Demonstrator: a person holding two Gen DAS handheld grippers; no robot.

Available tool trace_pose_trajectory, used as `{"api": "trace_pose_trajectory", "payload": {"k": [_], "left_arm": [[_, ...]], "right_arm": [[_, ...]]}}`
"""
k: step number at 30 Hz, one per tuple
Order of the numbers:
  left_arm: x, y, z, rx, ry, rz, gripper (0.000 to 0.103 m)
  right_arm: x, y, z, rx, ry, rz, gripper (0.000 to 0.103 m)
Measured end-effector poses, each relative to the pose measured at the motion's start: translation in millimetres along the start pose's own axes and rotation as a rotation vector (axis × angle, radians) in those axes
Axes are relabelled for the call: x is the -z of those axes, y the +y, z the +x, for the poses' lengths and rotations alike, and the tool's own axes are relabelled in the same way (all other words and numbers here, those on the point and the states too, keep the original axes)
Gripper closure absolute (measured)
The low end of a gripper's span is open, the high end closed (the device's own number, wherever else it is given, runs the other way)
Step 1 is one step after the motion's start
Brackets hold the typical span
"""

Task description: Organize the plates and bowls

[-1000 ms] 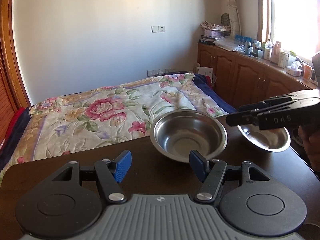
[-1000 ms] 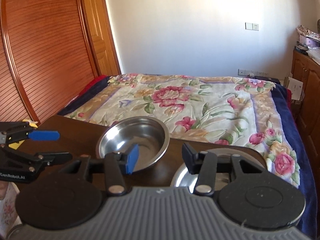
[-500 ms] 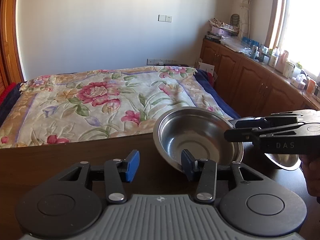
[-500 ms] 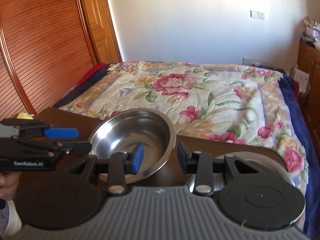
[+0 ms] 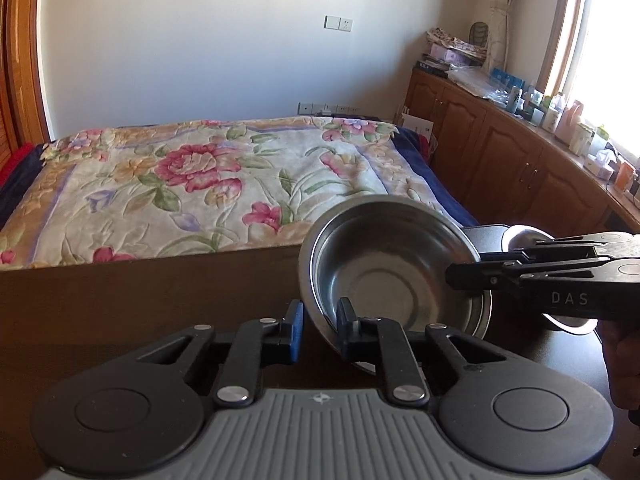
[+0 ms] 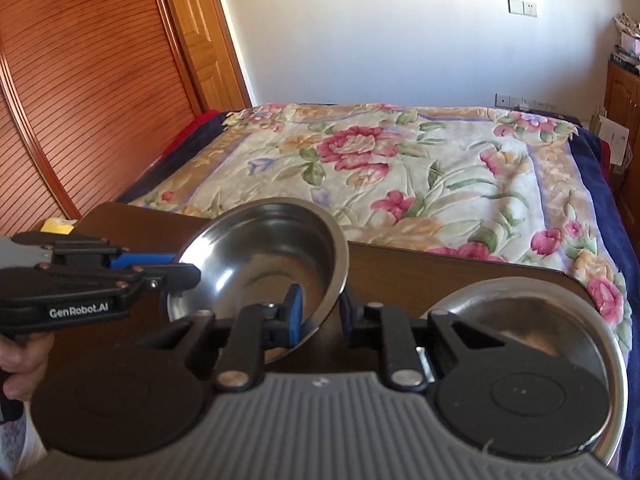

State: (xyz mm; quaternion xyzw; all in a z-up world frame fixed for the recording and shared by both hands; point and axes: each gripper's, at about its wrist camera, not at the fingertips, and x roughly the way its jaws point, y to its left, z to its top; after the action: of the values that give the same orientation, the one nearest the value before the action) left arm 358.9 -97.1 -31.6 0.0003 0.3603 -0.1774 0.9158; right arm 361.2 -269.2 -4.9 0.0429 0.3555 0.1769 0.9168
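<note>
Right wrist alone shows second bowl (image 6: 520,312) fully.

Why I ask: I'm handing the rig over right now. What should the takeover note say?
Left gripper: jaws closing on the rim of the steel bowl, with the rim between the pads.
Right gripper: jaws closing on the opposite rim of the same bowl.
The bowl is tilted over the dark table. A second steel bowl rests on the table to its right, apart from it.
Done: both grips nearly set.
Left: probably stacking the two bowls.
</note>
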Motion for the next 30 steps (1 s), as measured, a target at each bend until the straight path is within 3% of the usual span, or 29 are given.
{"api": "trace_pose_trajectory", "payload": {"k": [10, 30], "left_arm": [[1.9, -11.8, -36.0, 0.009, -0.036, 0.018, 0.086], [13.4, -44.4, -119.4, 0.05, -0.146, 0.1, 0.086]], "right_arm": [[4.0, 9.7, -20.9, 0.001, -0.007, 0.004, 0.086], [9.9, 33.6, -100.4, 0.052, -0.108, -0.011, 0.088]]}}
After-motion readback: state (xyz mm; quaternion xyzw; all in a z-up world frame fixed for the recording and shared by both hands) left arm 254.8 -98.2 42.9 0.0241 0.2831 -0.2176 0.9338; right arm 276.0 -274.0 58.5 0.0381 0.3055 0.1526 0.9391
